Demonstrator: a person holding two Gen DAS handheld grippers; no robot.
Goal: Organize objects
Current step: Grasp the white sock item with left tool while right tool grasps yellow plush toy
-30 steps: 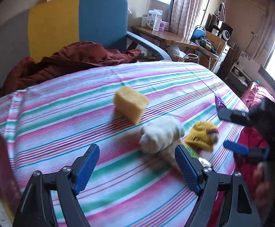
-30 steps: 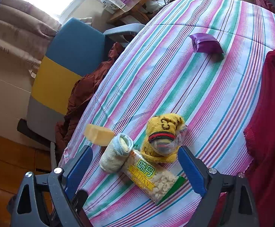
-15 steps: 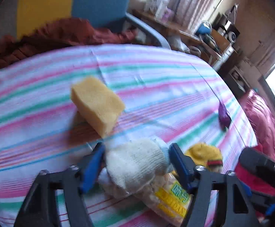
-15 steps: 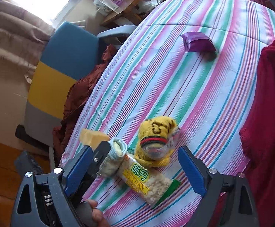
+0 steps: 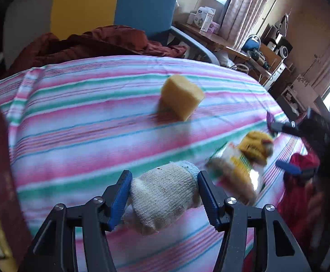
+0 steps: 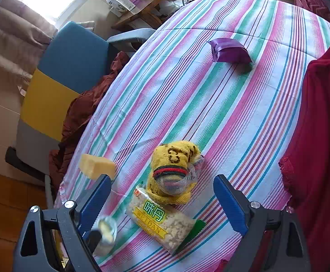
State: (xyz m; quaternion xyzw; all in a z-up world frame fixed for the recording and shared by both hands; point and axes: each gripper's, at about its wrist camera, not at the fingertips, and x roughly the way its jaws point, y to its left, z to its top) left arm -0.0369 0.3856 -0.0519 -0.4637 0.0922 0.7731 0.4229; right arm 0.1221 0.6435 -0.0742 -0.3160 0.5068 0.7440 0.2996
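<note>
A: Where's everything sit relative to the striped tablecloth [image 6: 210, 104]?

B: Snack packet [image 6: 162, 224] and yellow sock [image 6: 176, 170] near its edge, bare stripes beyond. Left gripper [image 5: 162, 192] clamps the cream sock [image 5: 165, 195]; right gripper [image 6: 162, 197] hangs spread wide.

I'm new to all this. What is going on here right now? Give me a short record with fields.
surface: striped tablecloth
left gripper: jaws closed on the cream sock roll
right gripper: jaws wide open, holding nothing, above the snack packet
yellow sock roll: on the cloth, overlapping the packet's far end
yellow sponge: lying apart, beyond the cream roll
purple packet: far side of the cloth, alone
beside the table: chair with a brown garment
</note>
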